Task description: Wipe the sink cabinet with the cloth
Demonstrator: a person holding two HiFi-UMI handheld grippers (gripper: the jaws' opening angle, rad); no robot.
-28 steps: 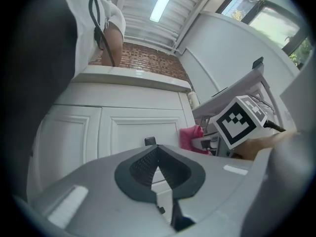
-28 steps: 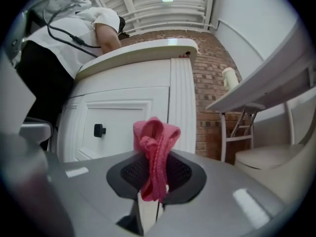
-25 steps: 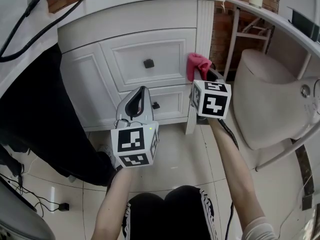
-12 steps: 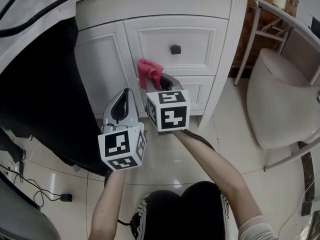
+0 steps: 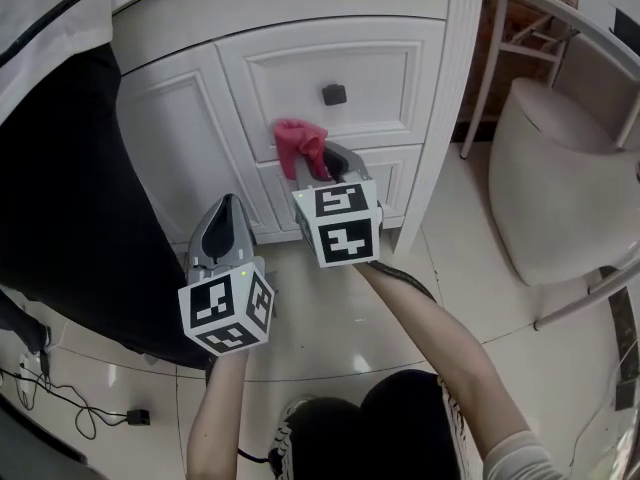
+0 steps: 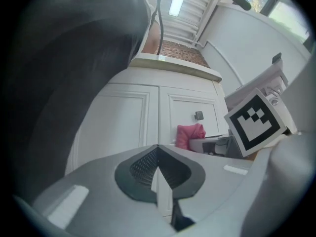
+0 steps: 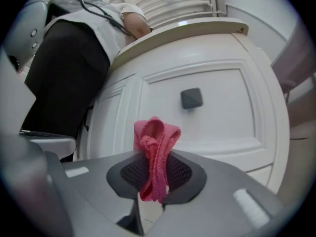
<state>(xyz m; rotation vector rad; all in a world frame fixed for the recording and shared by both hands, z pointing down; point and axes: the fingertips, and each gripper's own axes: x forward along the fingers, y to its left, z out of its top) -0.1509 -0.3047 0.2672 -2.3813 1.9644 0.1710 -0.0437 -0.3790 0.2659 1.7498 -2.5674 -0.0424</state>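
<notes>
Right gripper view has the pink cloth [image 7: 155, 152] bunched up and pinched between the jaws of the right gripper [image 7: 154, 176], with a folded loop poking out past the tips. From the head view, the cloth [image 5: 298, 143] sits at the front of the white sink cabinet [image 5: 180, 138], on the strip just under the upper drawer [image 5: 370, 78] and a little left of and below its dark square knob [image 5: 334, 94]. I can't tell whether it is pressed on the wood or just off it.

The right gripper [image 5: 312, 168] points away at the cabinet, its marker cube [image 5: 337, 226] on the near end. The left gripper [image 5: 224, 211] hangs lower and to the left, well short of the cabinet door, over the pale tiled floor [image 5: 330, 308]. Left gripper view shows the left gripper's [image 6: 158, 168] jaws pressed together with nothing between them, and the cloth [image 6: 188, 135] off to its right.

A person in dark clothing [image 5: 60, 188] stands at the left of the cabinet.
</notes>
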